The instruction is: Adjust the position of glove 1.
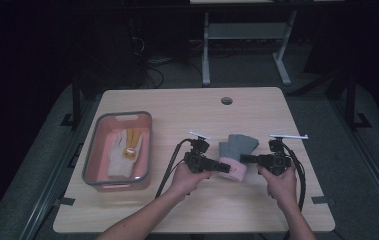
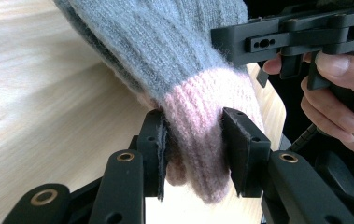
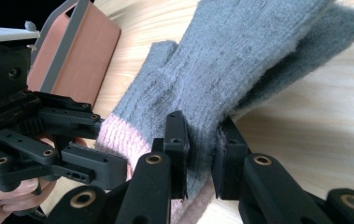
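Note:
A grey knit glove with a pink cuff hangs between my two grippers near the middle of the table. My left gripper is shut on the cuff, and in the left gripper view its pads squeeze the pink ribbing. My right gripper pinches the grey knit just past the cuff. The right gripper view has those jaws closed on a fold of the grey glove, with the left gripper close beside them. The glove's fingers trail toward the table's far side.
A pink bin with a grey rim stands at the table's left, holding a white and yellow glove. The bin's wall is just behind the left gripper. A round cable hole sits near the table's far edge.

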A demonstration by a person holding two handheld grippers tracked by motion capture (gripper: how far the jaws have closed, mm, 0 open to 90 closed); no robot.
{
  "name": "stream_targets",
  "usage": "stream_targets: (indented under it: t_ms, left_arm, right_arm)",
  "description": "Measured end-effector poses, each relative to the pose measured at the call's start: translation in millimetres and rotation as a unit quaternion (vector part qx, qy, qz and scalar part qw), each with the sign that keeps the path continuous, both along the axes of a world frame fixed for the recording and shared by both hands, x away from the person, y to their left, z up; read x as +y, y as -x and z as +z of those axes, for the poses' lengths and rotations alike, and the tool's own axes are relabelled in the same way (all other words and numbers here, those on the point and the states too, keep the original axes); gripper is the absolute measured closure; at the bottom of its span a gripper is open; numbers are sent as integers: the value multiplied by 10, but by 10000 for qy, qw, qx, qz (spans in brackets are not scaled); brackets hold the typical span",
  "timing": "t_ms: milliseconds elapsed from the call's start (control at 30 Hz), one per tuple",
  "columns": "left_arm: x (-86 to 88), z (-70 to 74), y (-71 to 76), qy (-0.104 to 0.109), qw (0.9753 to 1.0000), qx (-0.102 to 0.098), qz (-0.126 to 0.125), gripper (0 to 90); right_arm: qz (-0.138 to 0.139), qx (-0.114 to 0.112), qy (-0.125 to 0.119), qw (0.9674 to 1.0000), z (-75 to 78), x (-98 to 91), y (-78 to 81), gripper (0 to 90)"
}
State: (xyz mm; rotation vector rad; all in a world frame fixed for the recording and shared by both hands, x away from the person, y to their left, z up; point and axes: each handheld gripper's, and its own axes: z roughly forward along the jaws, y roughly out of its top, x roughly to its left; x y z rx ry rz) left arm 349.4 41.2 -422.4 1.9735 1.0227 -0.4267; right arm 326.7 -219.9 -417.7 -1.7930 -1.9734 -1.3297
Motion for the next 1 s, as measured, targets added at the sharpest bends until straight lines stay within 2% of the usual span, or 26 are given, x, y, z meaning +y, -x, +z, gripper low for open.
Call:
stream_targets:
  t_ms: [1000]
  left_arm:
    - [434,228,-1,91,9996,-145,237,616]
  right_arm:
    - [457,-45,100,9989,289,418,-200,779]
